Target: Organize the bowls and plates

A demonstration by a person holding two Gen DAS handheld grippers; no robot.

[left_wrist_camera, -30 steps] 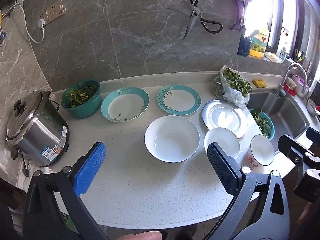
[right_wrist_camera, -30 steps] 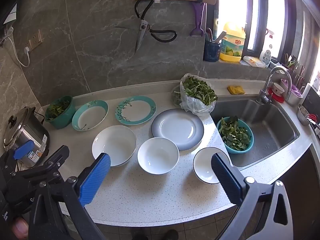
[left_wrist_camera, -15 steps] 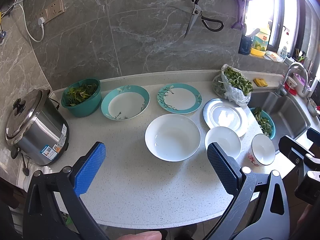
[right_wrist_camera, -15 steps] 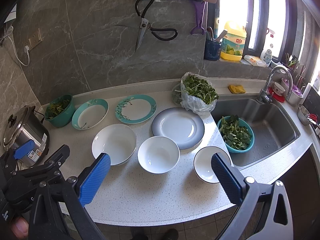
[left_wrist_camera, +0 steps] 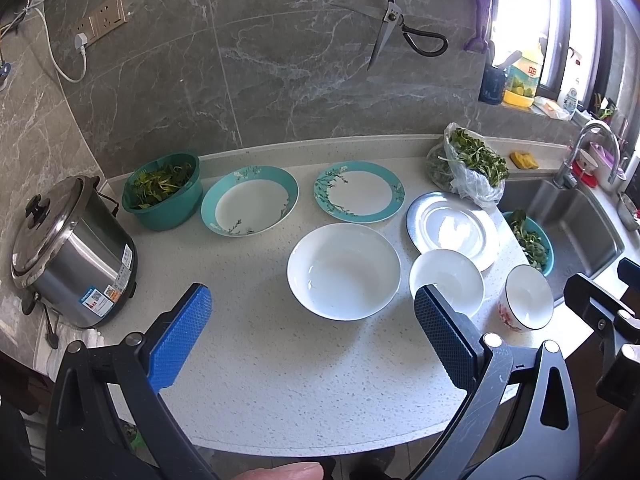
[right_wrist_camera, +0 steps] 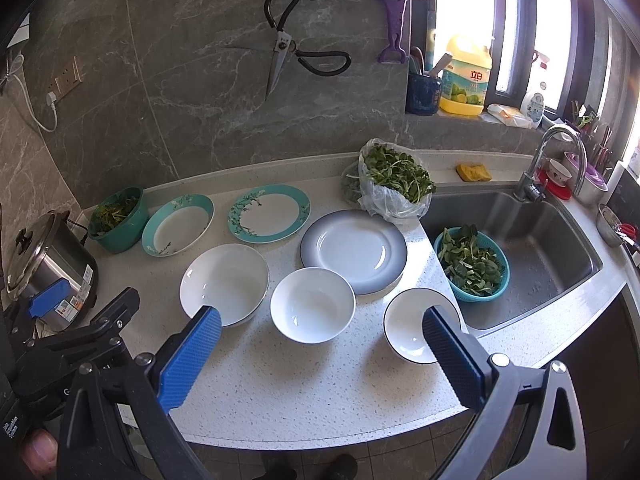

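On the speckled counter stand a large white bowl (left_wrist_camera: 343,270) (right_wrist_camera: 224,282), a medium white bowl (left_wrist_camera: 446,280) (right_wrist_camera: 312,304) and a small dark-rimmed bowl (left_wrist_camera: 528,298) (right_wrist_camera: 416,330). Behind them lie a grey-rimmed plate (left_wrist_camera: 454,230) (right_wrist_camera: 354,250), a teal-rimmed flat plate (left_wrist_camera: 359,191) (right_wrist_camera: 269,213) and a teal-rimmed deep plate (left_wrist_camera: 249,206) (right_wrist_camera: 178,224). My left gripper (left_wrist_camera: 312,328) is open and empty, above the front counter. My right gripper (right_wrist_camera: 322,346) is open and empty, in front of the medium bowl.
A rice cooker (left_wrist_camera: 66,252) stands at the left edge. A teal bowl of greens (left_wrist_camera: 162,188) is beside it. A bag of greens (right_wrist_camera: 390,186) sits by the sink (right_wrist_camera: 536,248), which holds a teal basket of greens (right_wrist_camera: 472,264). Scissors (right_wrist_camera: 280,48) hang on the wall.
Both grippers have drifted slightly; the dishes sit a little lower in the right view. Nothing on the counter has moved and both grippers stay open.
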